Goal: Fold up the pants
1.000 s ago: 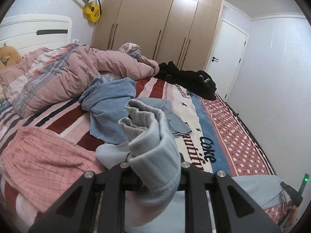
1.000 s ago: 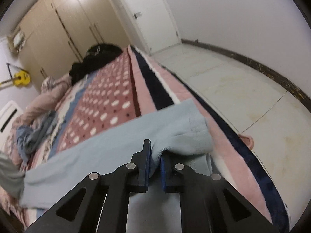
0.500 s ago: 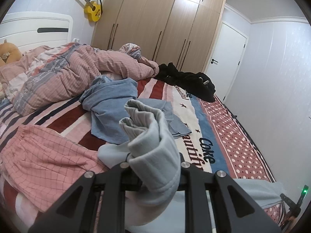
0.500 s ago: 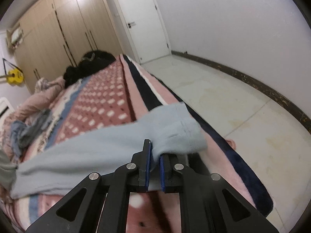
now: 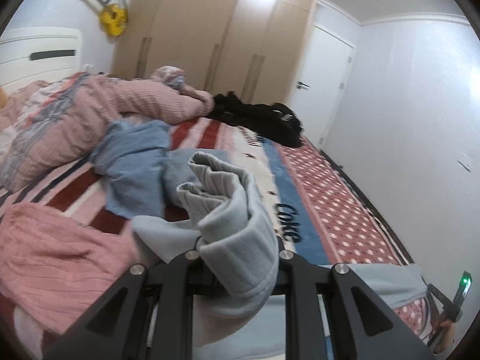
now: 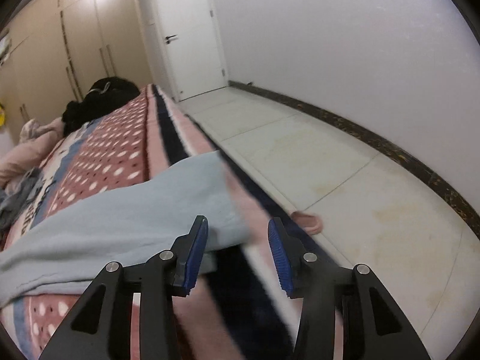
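Left gripper (image 5: 238, 258) is clamped on bunched waistband end of light-blue pants (image 5: 231, 207), held up above bed (image 5: 330, 210). Right gripper (image 6: 237, 252) has jaws spread wide w/ nothing between them; the pants' leg end (image 6: 168, 204) lies flat on the bedspread near the bed's edge, just ahead of the pads. Pants stretched lengthwise across the bed, no fold visible yet. Judged early stage: straightening approx. done, all folds left. Other clothes (image 5: 135, 156) sit nearby, apart.
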`<state>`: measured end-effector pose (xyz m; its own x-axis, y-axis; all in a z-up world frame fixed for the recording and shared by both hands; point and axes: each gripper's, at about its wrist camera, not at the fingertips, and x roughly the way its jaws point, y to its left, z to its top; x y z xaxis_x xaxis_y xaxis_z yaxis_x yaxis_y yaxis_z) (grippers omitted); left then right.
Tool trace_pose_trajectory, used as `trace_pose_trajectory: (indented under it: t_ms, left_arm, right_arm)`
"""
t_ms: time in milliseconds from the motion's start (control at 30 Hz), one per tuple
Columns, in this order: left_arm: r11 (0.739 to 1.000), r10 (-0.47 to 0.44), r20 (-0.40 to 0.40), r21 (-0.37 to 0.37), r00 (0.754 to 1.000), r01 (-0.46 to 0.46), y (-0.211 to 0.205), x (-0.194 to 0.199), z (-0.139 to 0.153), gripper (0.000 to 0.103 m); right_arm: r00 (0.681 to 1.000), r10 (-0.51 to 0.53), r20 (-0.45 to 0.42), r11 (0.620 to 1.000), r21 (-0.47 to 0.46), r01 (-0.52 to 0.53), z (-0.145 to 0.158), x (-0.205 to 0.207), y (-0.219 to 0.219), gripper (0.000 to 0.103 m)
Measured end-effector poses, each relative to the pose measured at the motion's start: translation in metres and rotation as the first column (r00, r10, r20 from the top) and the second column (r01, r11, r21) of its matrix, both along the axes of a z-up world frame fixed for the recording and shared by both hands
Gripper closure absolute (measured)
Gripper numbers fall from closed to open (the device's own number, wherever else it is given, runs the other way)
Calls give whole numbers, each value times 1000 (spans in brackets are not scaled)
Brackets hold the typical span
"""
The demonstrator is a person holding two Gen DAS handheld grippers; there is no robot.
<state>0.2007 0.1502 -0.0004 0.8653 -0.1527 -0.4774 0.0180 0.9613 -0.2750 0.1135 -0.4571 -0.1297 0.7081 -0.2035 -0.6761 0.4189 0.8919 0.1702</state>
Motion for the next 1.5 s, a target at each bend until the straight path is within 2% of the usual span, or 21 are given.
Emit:
trace_pose_trajectory:
  t_ms: [167, 333, 567, 667, 700, 733, 767, 800, 833, 867, 967, 1033, 1133, 1233, 1333, 1400, 1467, 1500]
  left_arm:
    - [994, -110, -17, 7, 994, 110, -55, 19, -6, 88]
    - [973, -230, -67, 19, 971, 232, -130, 44, -35, 88]
    - [936, -343, -167, 17, 924, 350, -204, 58, -79, 88]
    - [911, -394, -237, 28, 888, 412, -224, 58, -96, 87]
    - [906, -403, -248, 27, 881, 422, -226, 56, -98, 85]
    - [901, -416, -250, 19, 874, 434, -225, 55, -100, 78]
    - [895, -431, -251, 5, 867, 447, -224, 52, -100, 65]
    - [884, -457, -249, -21, 854, 467, -222, 47, -99, 56]
    - [872, -483, -247, -45, 840, 488, -219, 43, -95, 42]
    - [866, -495, -231, -50, 838, 498, -215, 36, -89, 38]
    - [872, -482, -199, -13, 853, 490, -200, 17, -75, 35]
    - [894, -442, -184, -14, 878, 448, -172, 6, -66, 35]
    - [931, -355, -171, 26, 919, 365, -134, -6, -63, 35]
    - [963, -241, -184, 80, 953, 258, -97, -13, -68, 35]
    - [979, -190, -191, 40, 963, 201, -65, -17, -80, 35]
    - [984, -165, -199, 34, 966, 175, -51, -18, -89, 35]
    - [986, -154, -214, 35, 965, 165, -44, -18, -99, 35]
    - [986, -155, -226, 32, 962, 166, -42, -18, -104, 37]
  right_arm:
    - [997, 39, 61, 999, 12, -40, 16, -11, 3, 65]
    - [986, 125, 109, 989, 70, -133, 26, -8, 19, 65]
    - [952, 276, 132, 953, 90, -289, 29, 3, 55, 65]
    - [934, 337, 121, 932, 94, -349, 25, 10, 72, 65]
    - [927, 356, 119, 925, 98, -368, 23, 11, 78, 65]
    - [919, 377, 117, 915, 104, -389, 20, 14, 85, 65]
    - [913, 391, 115, 909, 107, -402, 19, 16, 89, 65]
    - [907, 404, 114, 903, 111, -416, 17, 17, 93, 65]
    - [897, 427, 113, 891, 116, -439, 16, 20, 100, 65]
    - [889, 445, 111, 881, 121, -457, 15, 22, 106, 65]
    - [852, 510, 119, 840, 146, -523, 14, 30, 125, 64]
    - [821, 556, 129, 805, 163, -570, 15, 36, 140, 64]
    - [761, 632, 147, 738, 188, -648, 18, 46, 170, 45]
    - [713, 687, 137, 677, 235, -698, 14, 61, 200, 40]
    - [663, 741, 109, 613, 293, -733, -1, 82, 236, 37]
    - [661, 746, 82, 611, 314, -727, -12, 97, 255, 37]
    - [675, 736, 47, 634, 302, -712, -21, 111, 269, 35]
    - [681, 731, 31, 647, 285, -707, -23, 116, 275, 40]
